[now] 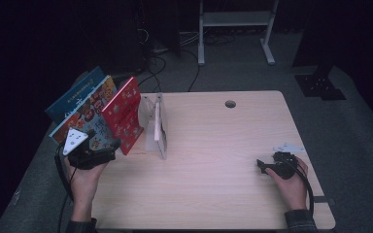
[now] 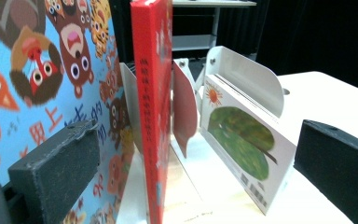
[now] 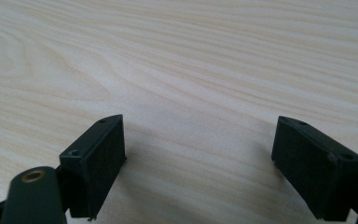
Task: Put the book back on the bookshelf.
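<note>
Left gripper (image 2: 191, 177) spread wide, red book (image 2: 151, 107) between its jaws unpinched, blue book (image 2: 42, 79) just beside, white bookend (image 2: 247, 84) beyond.

Blue picture book (image 2: 42, 79): cut off by left and top edges in left gripper view; title characters partial, unreadable. Red book (image 2: 151, 107): top and bottom cropped, spine print too blurred to read. White book (image 2: 242, 140): lower corner near frame bottom, barcode text too small. Rear books (image 1: 75, 94) in high view: lower parts hidden behind front covers. Left gripper (image 1: 108, 149): jaw tips dark, indistinct against book. Room background: too dark to resolve.
</note>
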`<action>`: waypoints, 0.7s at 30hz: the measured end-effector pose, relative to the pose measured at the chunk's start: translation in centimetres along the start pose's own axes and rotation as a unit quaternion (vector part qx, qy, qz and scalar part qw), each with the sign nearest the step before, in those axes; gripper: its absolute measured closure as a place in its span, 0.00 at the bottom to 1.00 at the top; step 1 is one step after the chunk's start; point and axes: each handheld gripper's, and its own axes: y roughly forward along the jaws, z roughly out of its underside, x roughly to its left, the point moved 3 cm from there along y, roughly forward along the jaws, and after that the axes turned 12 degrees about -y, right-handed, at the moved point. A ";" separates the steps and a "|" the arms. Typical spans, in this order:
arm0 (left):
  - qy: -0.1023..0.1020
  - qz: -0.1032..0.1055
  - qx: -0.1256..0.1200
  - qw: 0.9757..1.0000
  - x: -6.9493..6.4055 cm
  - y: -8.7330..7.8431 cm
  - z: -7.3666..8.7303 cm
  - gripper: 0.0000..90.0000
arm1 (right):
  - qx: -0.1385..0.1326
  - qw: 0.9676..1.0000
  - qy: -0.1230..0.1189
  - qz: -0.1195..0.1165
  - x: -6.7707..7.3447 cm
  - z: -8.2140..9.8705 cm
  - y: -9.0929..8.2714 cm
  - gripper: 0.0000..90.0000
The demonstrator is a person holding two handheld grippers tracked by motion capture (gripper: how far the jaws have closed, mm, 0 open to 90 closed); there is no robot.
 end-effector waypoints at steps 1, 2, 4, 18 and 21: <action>0.000 0.000 0.000 1.000 0.0 0.0 0.0 0.00 | 0.000 1.000 0.000 0.000 0.0 0.0 0.0 0.18; 0.001 0.001 0.000 1.000 -0.1 -0.4 0.2 0.00 | 0.000 1.000 0.000 0.000 0.0 0.0 0.0 0.18; 0.003 0.001 -0.001 1.000 -0.2 -0.8 0.5 0.00 | 0.000 1.000 0.000 0.000 0.0 0.0 0.0 0.18; 0.010 0.007 0.006 1.000 -1.1 -4.1 3.2 0.00 | -0.001 1.000 -0.001 -0.001 0.0 0.0 0.0 0.18; 0.011 0.007 0.013 1.000 -1.2 -4.4 3.7 0.00 | -0.001 1.000 -0.001 -0.001 0.0 0.0 0.0 0.18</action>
